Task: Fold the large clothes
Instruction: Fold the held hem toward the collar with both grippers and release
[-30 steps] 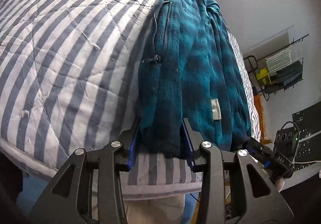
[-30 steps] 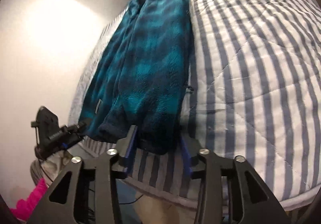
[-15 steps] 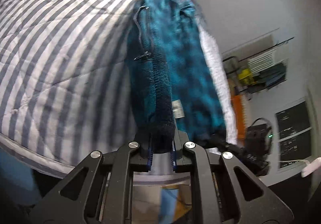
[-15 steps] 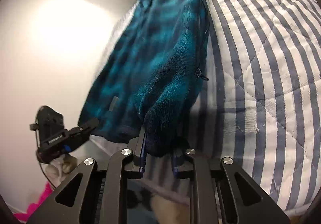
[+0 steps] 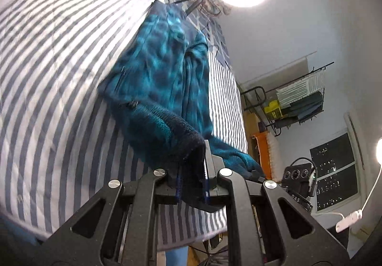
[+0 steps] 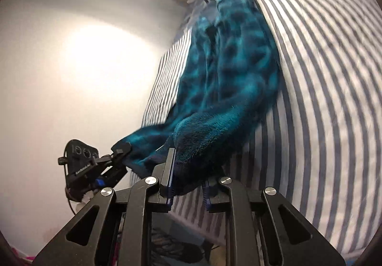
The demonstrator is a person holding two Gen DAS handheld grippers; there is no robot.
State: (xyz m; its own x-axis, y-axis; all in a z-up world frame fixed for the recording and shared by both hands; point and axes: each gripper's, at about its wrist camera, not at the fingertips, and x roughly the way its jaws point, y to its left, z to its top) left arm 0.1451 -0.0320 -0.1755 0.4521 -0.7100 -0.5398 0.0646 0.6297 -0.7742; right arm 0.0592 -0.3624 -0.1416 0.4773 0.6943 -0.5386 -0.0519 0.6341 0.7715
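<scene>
A teal fleece jacket [image 5: 167, 89] lies lengthwise on the striped quilt [image 5: 55, 89] of the bed, its far end still flat and its near hem raised off the bedding. The left tongs [image 5: 193, 185] are closed on one corner of that hem, and the right tongs [image 6: 187, 183] are clamped on the other corner, thick pile bunched between the pads in both. The step in hand is judged to be the fold of the near hem over towards the far end. It would be done best if both corners are kept level and taut, carried forward together, and laid down squarely on the far part before any release, so no twist is trapped.
</scene>
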